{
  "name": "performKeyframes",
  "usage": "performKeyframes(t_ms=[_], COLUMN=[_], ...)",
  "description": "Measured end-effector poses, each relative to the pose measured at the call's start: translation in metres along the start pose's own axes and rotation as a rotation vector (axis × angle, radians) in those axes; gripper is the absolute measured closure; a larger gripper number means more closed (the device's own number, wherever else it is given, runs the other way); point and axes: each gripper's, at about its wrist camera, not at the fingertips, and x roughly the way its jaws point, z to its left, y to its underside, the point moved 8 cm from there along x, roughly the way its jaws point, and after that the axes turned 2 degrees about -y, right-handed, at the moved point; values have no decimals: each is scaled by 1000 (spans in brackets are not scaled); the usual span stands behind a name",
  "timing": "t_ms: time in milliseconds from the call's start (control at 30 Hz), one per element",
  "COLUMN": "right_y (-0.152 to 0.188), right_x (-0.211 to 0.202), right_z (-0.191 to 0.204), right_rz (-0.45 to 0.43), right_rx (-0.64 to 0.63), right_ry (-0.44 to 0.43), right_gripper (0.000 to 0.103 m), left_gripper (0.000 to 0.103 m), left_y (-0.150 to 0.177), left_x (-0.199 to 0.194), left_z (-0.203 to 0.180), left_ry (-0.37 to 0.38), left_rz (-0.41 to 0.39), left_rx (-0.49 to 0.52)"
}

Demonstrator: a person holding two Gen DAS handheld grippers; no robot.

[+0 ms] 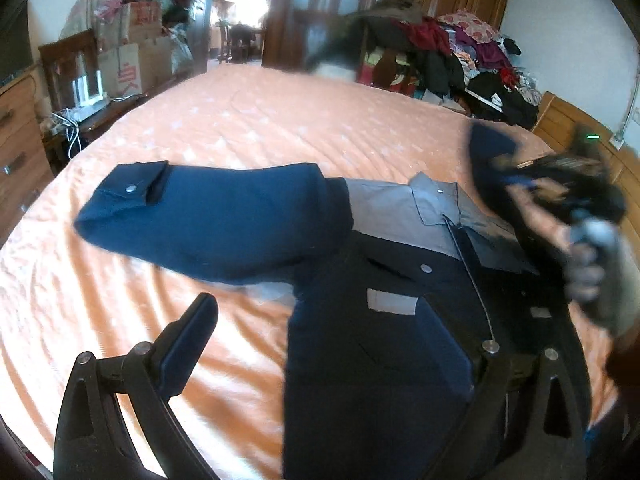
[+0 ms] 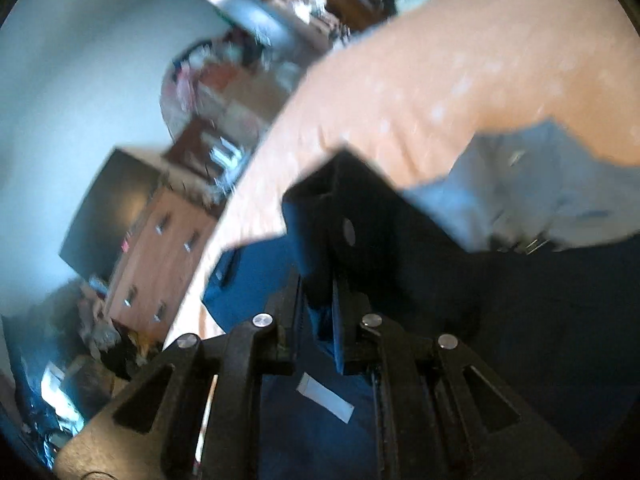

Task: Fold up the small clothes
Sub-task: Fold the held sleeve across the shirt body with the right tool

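Small navy jacket [image 1: 380, 320] with grey collar lies front-up on the orange bed cover [image 1: 240, 128]. Body's long axis runs from the near edge of the left wrist view up toward the collar; one sleeve [image 1: 208, 216] sticks out flat to the left, cuff with snap at its far end.

Right gripper [image 2: 318, 280]: fingers closed on the other sleeve's cuff [image 2: 332, 216], which is lifted clear of the bed and stands dark in front of the camera. Both views of it are motion-blurred. In the left wrist view the same cuff hangs raised above the jacket's right shoulder, with the person's hand [image 1: 588, 268] on the gripper handle.

Left gripper [image 1: 348, 344]: fingers spread wide, gripping nothing. One finger hovers over bare bed cover, the other sits over the jacket body; whether it touches cloth is unclear.

Judgement: sleeve fold in hand. The raised sleeve needs to travel across the chest toward the flat sleeve. The flat sleeve lies ahead-left of the left gripper, which is nearer to it.

Containers: cardboard boxes [image 1: 132, 56] beyond the bed, with loose cloth heaped on top; what is inside them is not visible.
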Motion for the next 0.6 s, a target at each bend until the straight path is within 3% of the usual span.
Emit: performKeyframes(t_ms=[133,233,300,333,467,533,567,600], right_y=[12,11,7,7,19,29,37,47], right_x=[23,-4,-52,-72,-179,-209,-218,-218], right_z=[-12,-5,-7,-25,-128,-172,-196,-216], right_rz=[65,62,-15,-47,-153,-156,-135,-103], right_rx=[1,-68,-118,-126,-20,22,64,113], right_ry=[33,74,110,146,471,625,672,660], right_gripper=[89,78,46,41,39,38,39,44], left_gripper=[2,1,1,1,1,1,1,1], left_y=[6,8,9,10,17,21,22,23], left_x=[8,12,13,14,21,25,27,30], left_z=[-4,-15,-18,-16,5,15,17,17], left_ry=[14,32,45,46,28,15,11,5], left_rz=[26,25,23,24,46,56,58,60], left_rx=[12,48,57,55,14,-16,-24,-28])
